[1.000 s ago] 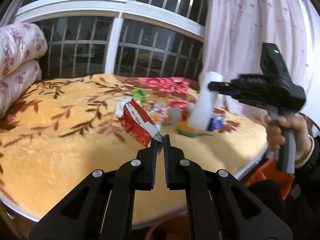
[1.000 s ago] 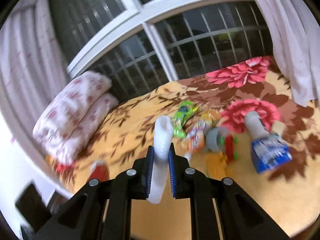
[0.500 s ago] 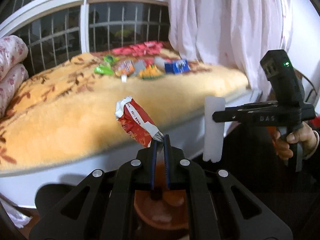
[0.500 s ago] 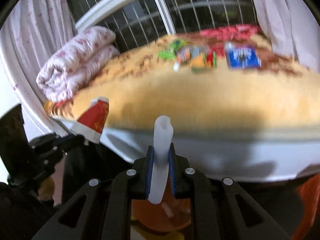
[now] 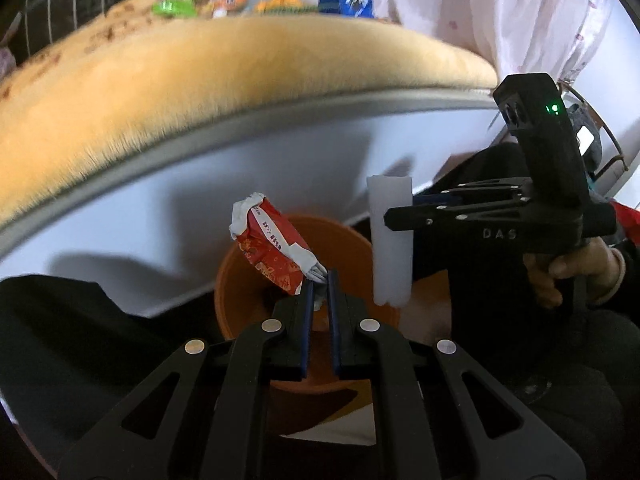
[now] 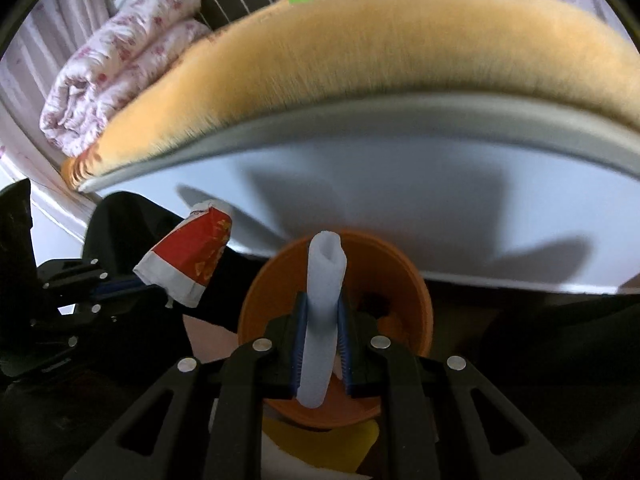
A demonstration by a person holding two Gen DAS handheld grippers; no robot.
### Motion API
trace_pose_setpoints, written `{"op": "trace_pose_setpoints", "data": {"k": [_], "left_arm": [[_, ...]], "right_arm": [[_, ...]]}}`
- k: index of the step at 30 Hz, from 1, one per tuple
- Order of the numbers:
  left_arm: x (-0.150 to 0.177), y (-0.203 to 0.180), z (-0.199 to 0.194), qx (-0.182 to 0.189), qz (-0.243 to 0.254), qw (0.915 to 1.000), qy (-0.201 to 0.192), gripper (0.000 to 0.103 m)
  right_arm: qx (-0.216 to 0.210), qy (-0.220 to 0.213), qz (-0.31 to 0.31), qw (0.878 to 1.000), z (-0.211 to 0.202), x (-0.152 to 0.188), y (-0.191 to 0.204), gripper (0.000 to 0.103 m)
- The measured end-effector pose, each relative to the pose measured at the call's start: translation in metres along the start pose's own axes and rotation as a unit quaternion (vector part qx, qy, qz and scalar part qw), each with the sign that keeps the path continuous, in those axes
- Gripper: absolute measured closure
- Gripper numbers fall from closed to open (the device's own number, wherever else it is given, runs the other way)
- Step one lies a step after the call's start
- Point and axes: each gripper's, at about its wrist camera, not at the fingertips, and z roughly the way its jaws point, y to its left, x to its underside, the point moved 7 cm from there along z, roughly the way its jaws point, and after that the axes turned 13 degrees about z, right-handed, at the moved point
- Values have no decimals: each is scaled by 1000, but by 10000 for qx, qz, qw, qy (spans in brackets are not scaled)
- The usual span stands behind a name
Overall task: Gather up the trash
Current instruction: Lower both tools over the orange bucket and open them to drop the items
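Trash is shown held in both grippers above an orange bin (image 5: 352, 248) that stands on the floor just beside the bed (image 5: 224, 76). The left gripper (image 5: 320, 280) is clamped on the crimped white end of a red snack wrapper (image 5: 272, 252); the wrapper is tilted up and to the left, in front of the bin's rim. The right gripper (image 6: 323, 312) is closed around a white foam tube (image 6: 324, 316), which is held upright between the blue-lined jaws, directly over the bin's opening (a few scraps can be made out inside, though their kind cannot be told). In the left wrist view the right gripper (image 5: 396, 216) is seen from the side, with the foam tube (image 5: 390, 240) hanging just right of the wrapper and the person's right hand (image 5: 576, 268) wrapped around the handle. In the right wrist view the wrapper (image 6: 188, 256) is seen to the left of the bin (image 6: 416, 292), apart from the tube. More wrappers (image 5: 260, 0) are left lying on the far part of the orange blanket (image 6: 360, 40). A folded floral quilt (image 6: 116, 64) is seen at the bed's left end, and a pale curtain (image 5: 500, 12) hangs at the right.
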Motion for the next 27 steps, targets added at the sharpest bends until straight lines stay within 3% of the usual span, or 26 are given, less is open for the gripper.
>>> {"op": "trace_pose_setpoints", "data": {"k": [6,8,9,10,11,13,19,23,27], "left_arm": [[10,10,22,245,-262,9987,374,96],[12,11,26,294,-298,9980,472,95],[13,12,30,290,-325,9973,587,91],[14,12,34,275,-355,9967,683,78],[13,13,39,265,-398,9958,781,61],[15,16,42,200,-479,9948,879,50],[12,16,38,85,-447,9957,809,50],[4,18,23,-59,-377,9976,576,49],[-16,29,-7,-332,-297,9988,177,36]], "right_arm": [[9,363,8,9993,25,5,-1,87],[-28,501,12,9987,31,8,-2,79],[-17,566,22,9984,34,9,-2,73],[-17,593,49,9982,37,9,-2,53],[-25,603,74,9981,38,9,-3,47],[-21,631,136,9979,40,9,-5,47],[-183,536,361,9977,31,4,-9,47],[-268,399,464,9978,17,0,-12,47],[-322,175,433,9984,-9,-5,-12,47]]}}
